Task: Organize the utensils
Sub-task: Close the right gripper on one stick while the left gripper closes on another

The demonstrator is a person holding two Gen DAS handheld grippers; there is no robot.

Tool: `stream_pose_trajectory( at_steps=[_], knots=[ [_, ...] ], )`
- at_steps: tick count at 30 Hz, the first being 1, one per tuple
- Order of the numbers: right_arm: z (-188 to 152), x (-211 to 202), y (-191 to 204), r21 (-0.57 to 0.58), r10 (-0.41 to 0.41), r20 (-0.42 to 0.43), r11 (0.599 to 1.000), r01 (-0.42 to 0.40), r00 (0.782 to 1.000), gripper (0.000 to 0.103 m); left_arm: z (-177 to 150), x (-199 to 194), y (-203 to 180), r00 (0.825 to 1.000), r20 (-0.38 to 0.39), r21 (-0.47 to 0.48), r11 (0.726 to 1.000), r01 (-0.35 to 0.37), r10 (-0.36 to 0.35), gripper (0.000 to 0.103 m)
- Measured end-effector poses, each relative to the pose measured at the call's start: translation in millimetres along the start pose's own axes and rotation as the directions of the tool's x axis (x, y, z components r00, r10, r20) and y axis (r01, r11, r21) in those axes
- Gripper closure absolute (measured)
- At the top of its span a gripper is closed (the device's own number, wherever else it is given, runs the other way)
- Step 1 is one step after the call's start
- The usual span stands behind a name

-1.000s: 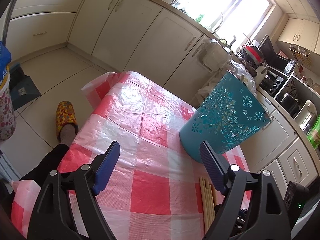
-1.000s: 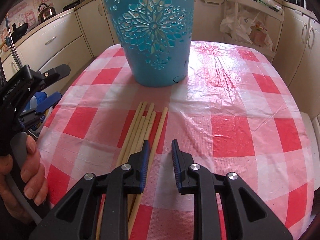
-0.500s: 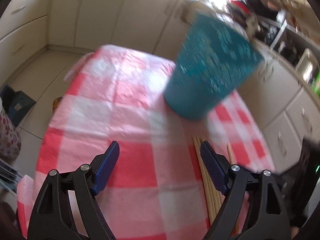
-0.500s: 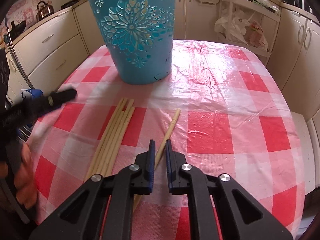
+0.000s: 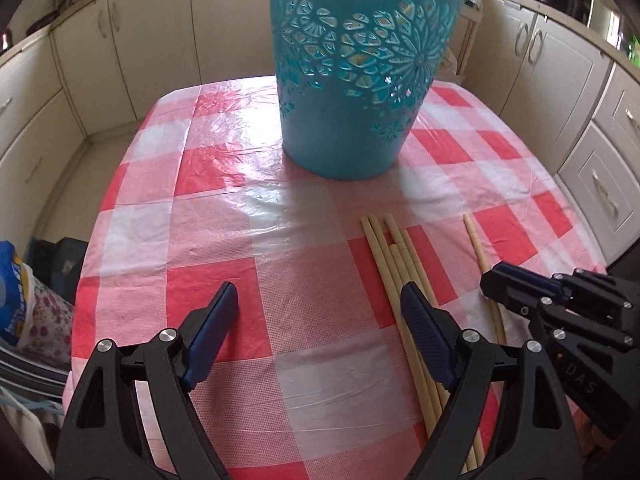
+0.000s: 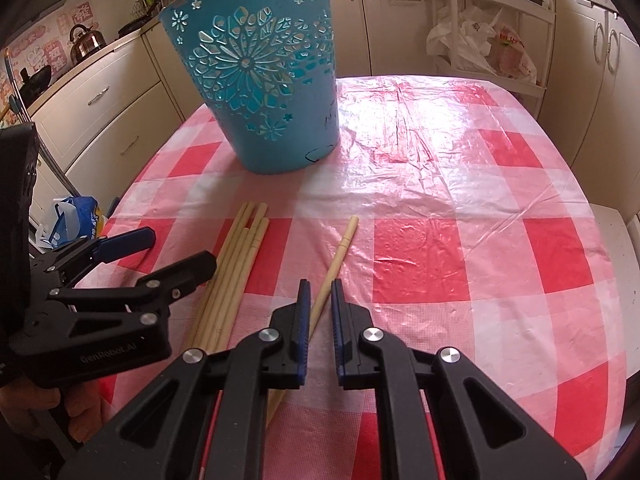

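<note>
Right tool [image 6: 319, 316] nearly clenched around lone chopstick [image 6: 336, 260], contact unclear; left tool [image 5: 316, 328] released, bundle [image 5: 394, 260] beside its right finger. Bin [image 6: 260, 80] ahead on worktop [image 6: 460, 200]. Sticks look light, stiff, slippery; grip mid-length.

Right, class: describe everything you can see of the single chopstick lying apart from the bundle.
The single chopstick is a pale, wood-coloured stick, plain and slender. It lies flat on the checked tablecloth, slanted, apart from the bundle of chopsticks on its left. Its far end points towards the teal basket without reaching it. The right gripper has its blue pads closed around the near part. Its near end is hidden beneath the gripper.
</note>
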State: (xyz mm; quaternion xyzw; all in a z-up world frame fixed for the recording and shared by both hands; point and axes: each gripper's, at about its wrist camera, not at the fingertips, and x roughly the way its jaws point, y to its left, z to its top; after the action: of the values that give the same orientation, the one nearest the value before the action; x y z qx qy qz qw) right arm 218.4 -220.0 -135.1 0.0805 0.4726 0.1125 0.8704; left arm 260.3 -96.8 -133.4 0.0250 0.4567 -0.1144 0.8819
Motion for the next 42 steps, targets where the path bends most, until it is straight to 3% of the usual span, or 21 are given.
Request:
stream_pose_trajectory(
  at_steps=[6,11,19,25,28,31,37,39,42],
  knots=[
    [-0.4,-0.4,-2.3,0.006,0.007,-0.001,1.000,-0.007,1.000,0.092,3.8,2.4,-6.3,0.998,-0.019,0.055,0.997,-0.051,0.052,0.024],
    [-0.6,-0.6,-2.8,0.006,0.009,-0.001,1.000,-0.009,1.000,0.091,5.5,2.6,-8.6,0.999,-0.023,0.073,0.996,-0.046,0.048,0.025],
    [-0.3,-0.9,-4.1,0.015,0.020,-0.003,1.000,-0.020,1.000,0.091,9.4,1.7,-24.7,0.999,-0.023,0.177,0.984,0.030,-0.027,0.051],
    [-0.2,-1.1,-5.0,0.021,0.026,-0.003,0.999,-0.026,1.000,0.091,15.2,2.8,-21.9,0.992,-0.076,0.256,0.960,0.115,-0.098,0.055],
    [0.1,-0.8,-5.3,0.024,0.028,-0.003,0.999,-0.028,1.000,0.091,16.3,3.0,-21.0,0.986,-0.093,0.345,0.925,0.161,-0.137,0.058],
    [0.1,-1.0,-5.4,0.024,0.030,-0.003,0.999,-0.030,1.000,0.090,18.5,3.1,-20.8,0.987,-0.087,0.421,0.893,0.161,-0.137,0.061],
    [0.1,-0.4,-6.6,0.036,0.041,-0.002,0.998,-0.041,0.999,0.090,23.2,3.0,-28.1,0.979,-0.112,0.601,0.772,0.205,-0.172,0.068],
    [0.3,-0.6,-7.1,0.039,0.046,-0.003,0.998,-0.046,0.999,0.088,25.5,4.4,-29.7,0.974,-0.133,0.628,0.744,0.227,-0.185,0.070],
    [0.6,-0.7,-6.5,0.036,0.064,-0.003,0.997,-0.064,0.998,0.079,29.2,5.6,-29.8,0.966,-0.165,0.636,0.728,0.257,-0.197,0.070]
  ],
)
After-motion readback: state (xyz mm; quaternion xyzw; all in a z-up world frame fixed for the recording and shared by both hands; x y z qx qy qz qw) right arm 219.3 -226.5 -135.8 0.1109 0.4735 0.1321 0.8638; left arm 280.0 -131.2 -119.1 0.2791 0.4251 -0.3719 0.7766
